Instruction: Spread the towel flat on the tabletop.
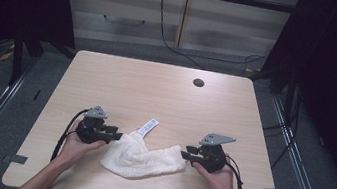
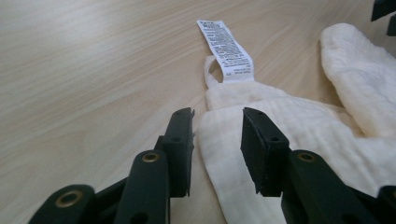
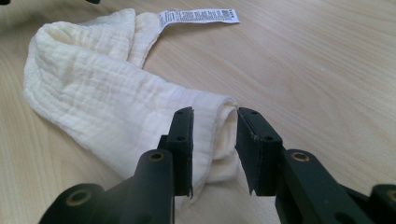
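Observation:
A cream muslin cloth point(image 1: 141, 159) lies crumpled near the front of the wooden table point(image 1: 157, 88), its white care label point(image 1: 148, 126) pointing away. My left gripper point(image 1: 117, 135) sits at the cloth's left end. In the left gripper view the jaws point(image 2: 217, 116) stand apart with the cloth's point(image 2: 299, 135) edge lying loose between them, the label point(image 2: 226, 49) beyond. My right gripper point(image 1: 185, 152) is at the cloth's right end. In the right gripper view its jaws point(image 3: 215, 116) straddle the folded tip of the cloth point(image 3: 107, 88) without pinching it.
A round cable hole point(image 1: 198, 83) sits near the table's far right edge. Behind the table stand pale cabinets point(image 1: 128, 12), with a black cable point(image 1: 174, 45) trailing on the grey floor. Dark curtains hang on both sides.

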Motion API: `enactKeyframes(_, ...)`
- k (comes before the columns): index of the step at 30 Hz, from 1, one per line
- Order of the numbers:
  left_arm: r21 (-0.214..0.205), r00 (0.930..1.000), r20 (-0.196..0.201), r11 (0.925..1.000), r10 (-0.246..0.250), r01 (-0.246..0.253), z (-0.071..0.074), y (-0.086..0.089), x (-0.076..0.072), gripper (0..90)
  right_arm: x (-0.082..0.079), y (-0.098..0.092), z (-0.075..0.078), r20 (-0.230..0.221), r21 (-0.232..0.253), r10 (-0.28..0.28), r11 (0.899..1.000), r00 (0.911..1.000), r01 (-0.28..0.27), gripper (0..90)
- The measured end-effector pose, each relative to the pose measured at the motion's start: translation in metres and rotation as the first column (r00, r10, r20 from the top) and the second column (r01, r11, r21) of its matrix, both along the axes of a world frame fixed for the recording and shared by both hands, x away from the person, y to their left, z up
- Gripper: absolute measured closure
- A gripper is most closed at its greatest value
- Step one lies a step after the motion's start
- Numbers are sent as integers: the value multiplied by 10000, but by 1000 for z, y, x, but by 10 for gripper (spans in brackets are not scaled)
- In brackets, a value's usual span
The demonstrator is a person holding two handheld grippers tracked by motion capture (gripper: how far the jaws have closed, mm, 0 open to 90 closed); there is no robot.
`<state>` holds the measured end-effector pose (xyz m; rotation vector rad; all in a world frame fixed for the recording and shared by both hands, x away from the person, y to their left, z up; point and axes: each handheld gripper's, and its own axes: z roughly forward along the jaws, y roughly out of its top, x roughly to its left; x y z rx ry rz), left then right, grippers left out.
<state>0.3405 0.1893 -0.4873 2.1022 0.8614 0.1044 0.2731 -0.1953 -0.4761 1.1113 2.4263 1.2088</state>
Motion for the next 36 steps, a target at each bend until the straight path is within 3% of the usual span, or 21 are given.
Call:
enactKeyframes(4, -58, 9999, -106, 9999, -87, 86, -5, -3, 4, 584, 1, -1, 0, 29, 119, -31, 9999, 10000, 31, 671)
enactKeyframes(7, 243, 9998, -102, 9996, -168, 170, -10, -5, 4, 590, 5, -1, -1, -14, 188, -162, 9997, 9999, 162, 643)
enactKeyframes(10, 265, 9991, -80, 9987, -422, 424, -12, -6, 3, 687, 13, 0, -5, -206, 419, -160, 9990, 9997, 168, 623)
enactKeyframes(15, 557, 9973, -51, 9958, -727, 729, -15, -10, 0, 872, 22, 6, -11, -504, 328, -10, 9995, 9987, 26, 582)
enactKeyframes(22, 429, 9968, -13, 9959, -796, 796, -13, -8, -2, 898, 34, 20, -12, -591, 499, 383, 9981, 9975, -353, 567)
enactKeyframes(23, 320, 9967, 0, 9962, -812, 812, -11, -7, -3, 899, 35, 22, -16, -722, 387, 476, 9982, 9962, -449, 670)
enactKeyframes(27, 130, 9971, 86, 9971, -756, 755, -7, -4, -4, 899, 32, 22, -13, -353, 356, 537, 9980, 9979, -525, 839)
enactKeyframes(29, -37, 9984, 189, 9986, -530, 530, -2, 2, -4, 900, 32, 18, -8, -288, 739, 432, 9964, 9987, -410, 869)
enactKeyframes(33, -173, 9987, 276, 9989, -423, 428, 2, 7, -5, 900, 31, 12, -5, -202, 811, 279, 9964, 9994, -261, 879)
enactKeyframes(36, -618, 9987, 453, 9978, -216, 244, 12, 13, -4, 900, 30, 7, 3, -16, 925, 82, 9957, 10000, -80, 880)
